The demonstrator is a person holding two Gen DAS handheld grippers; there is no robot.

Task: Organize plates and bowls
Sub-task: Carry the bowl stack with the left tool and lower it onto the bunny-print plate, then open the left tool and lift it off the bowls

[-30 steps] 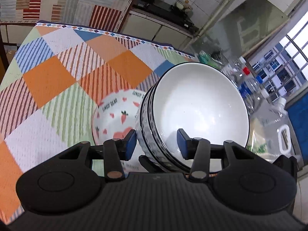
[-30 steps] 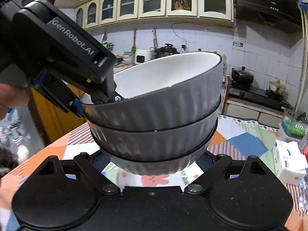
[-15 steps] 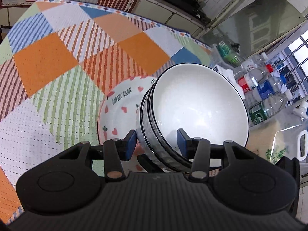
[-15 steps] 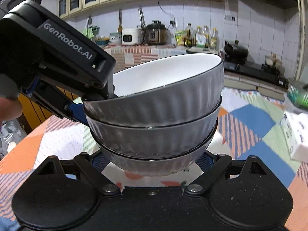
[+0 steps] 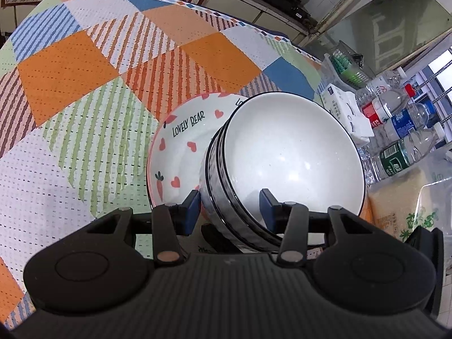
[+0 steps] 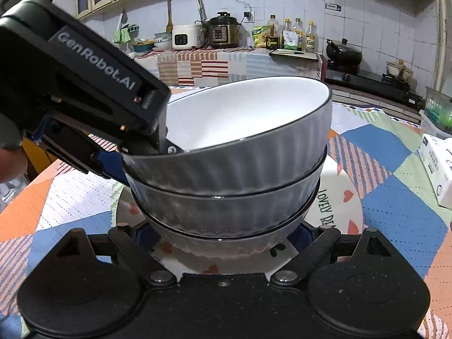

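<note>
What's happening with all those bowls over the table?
A person holds a gripper in each hand. The left gripper is clamped on the rim of a stack of three grey bowls, one finger inside, one outside. The right gripper cradles the stack's base. The stack sits just above a "Lovely Bear" plate on the patchwork tablecloth.

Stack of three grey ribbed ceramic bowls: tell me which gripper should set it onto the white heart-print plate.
Left, probably. The left gripper pinches the stack of grey ribbed bowls by its walls, one finger inside, clear of the white heart-print plate; the right gripper flanks the base, low over it.
</note>
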